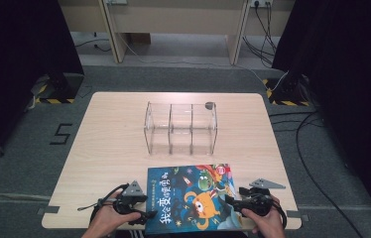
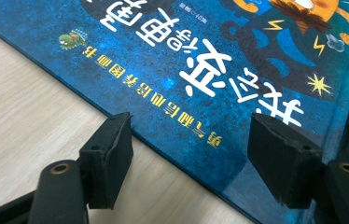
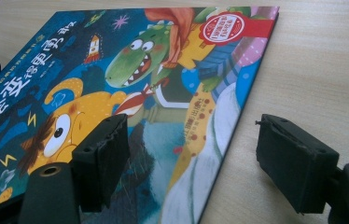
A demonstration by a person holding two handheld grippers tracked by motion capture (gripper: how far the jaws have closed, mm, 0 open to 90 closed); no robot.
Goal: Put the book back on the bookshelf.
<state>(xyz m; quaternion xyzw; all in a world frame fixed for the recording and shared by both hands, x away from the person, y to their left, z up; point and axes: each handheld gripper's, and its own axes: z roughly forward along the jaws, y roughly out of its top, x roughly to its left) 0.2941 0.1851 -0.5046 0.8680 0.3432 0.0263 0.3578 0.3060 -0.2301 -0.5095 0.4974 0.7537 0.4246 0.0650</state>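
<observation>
Here the left gripper (image 2: 189, 154) and right gripper (image 3: 191, 156) each straddle an edge of the book (image 1: 191, 197) with open jaws, gripping nothing.

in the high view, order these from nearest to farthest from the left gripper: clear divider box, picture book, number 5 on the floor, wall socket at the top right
From the left gripper:
1. picture book, right beside it at the table's near edge.
2. clear divider box, mid-table, farther in.
3. number 5, on the floor left of the table; close to the box in rank, hard to call.
4. wall socket, far back, top right.
</observation>
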